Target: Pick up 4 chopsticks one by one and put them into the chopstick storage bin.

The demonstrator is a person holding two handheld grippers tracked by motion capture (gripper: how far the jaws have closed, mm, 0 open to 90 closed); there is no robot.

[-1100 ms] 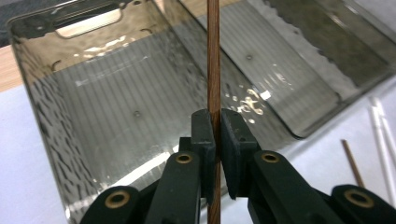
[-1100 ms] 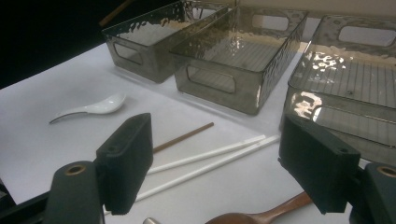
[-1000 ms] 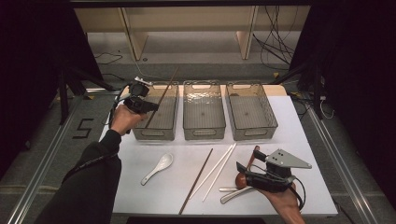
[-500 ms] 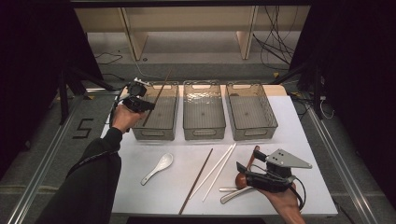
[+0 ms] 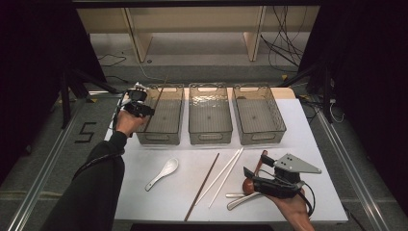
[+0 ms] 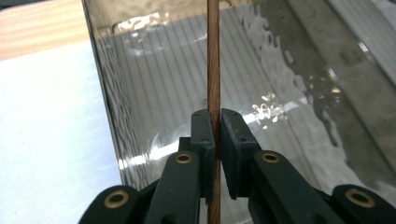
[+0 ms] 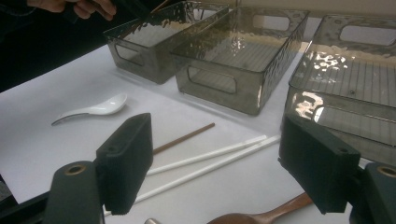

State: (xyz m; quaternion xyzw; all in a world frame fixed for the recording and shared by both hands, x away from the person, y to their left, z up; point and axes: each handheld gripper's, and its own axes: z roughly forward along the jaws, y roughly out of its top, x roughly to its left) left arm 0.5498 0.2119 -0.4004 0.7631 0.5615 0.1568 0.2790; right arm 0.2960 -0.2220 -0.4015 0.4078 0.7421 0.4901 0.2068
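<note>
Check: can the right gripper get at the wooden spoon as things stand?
Probably yes. The right gripper is open and hovers right over the wooden spoon, which lies bare on the white table just below its jaws. Nothing sits between them.

A white-topped table (image 5: 317,144) is set on a grey floor (image 5: 211,53). Pale wooden furniture legs (image 5: 135,33) are seen beyond it, with black cables (image 5: 284,43) trailing nearby. Dark curtains (image 5: 33,57) are hung at both sides, and a "5" (image 5: 84,132) is marked on the floor.

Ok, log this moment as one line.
left gripper: shut on brown chopstick over left bin | right gripper: open, near wooden spoon
</note>
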